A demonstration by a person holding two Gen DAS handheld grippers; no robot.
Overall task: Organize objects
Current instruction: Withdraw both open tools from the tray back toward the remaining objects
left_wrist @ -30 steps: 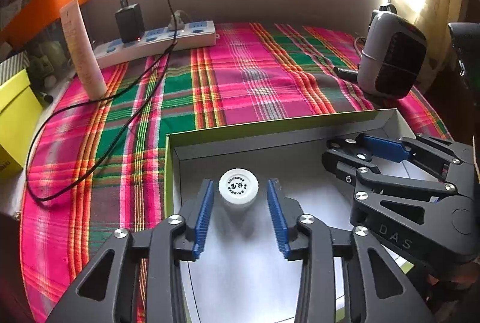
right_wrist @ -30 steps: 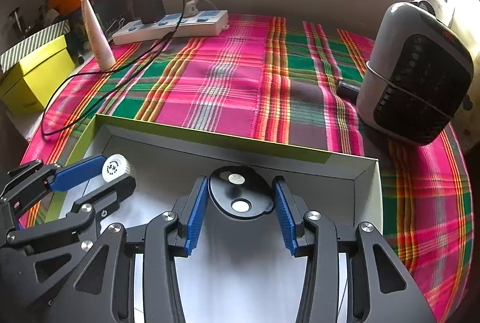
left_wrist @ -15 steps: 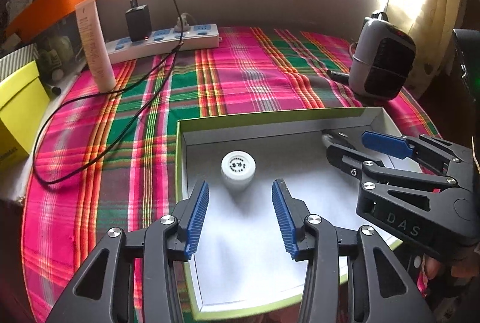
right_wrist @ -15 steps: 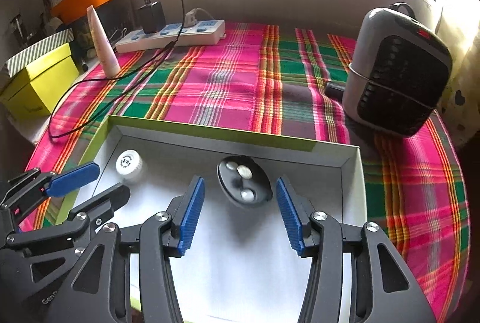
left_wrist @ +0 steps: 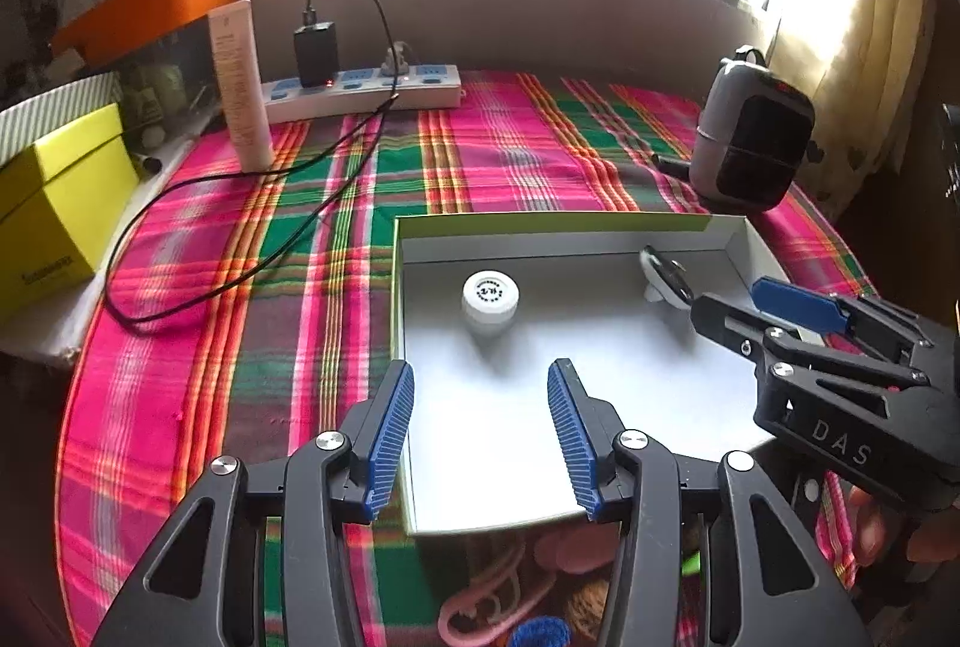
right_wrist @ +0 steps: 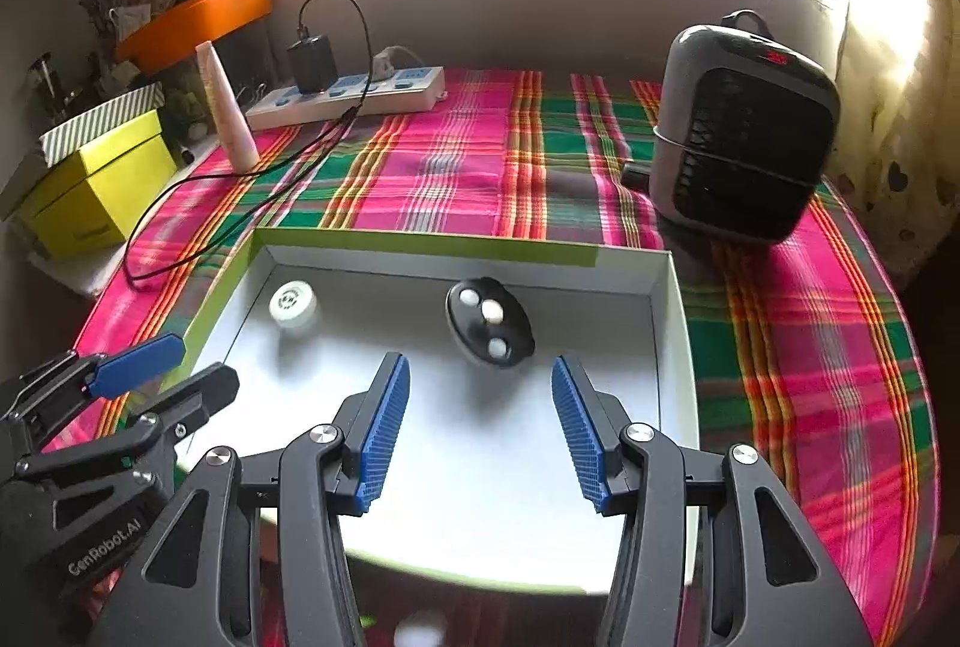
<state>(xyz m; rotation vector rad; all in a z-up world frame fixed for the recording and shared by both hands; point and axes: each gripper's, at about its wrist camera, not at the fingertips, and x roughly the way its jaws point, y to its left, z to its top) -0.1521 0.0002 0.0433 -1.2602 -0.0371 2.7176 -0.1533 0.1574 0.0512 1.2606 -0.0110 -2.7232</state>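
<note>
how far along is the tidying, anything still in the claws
Done, by the look of it: the white bottle and the black disc both sit inside the open box. In hand: nothing; the left claw is opening with nothing between its pads, and the right claw is open and empty. Left: the tube stands outside on the tablecloth, if it belongs too.

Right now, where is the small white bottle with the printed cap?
The white bottle stands inside the open box, near its far-left corner in both wrist views, ahead of the left gripper and apart from the black oval object to its right.
</note>
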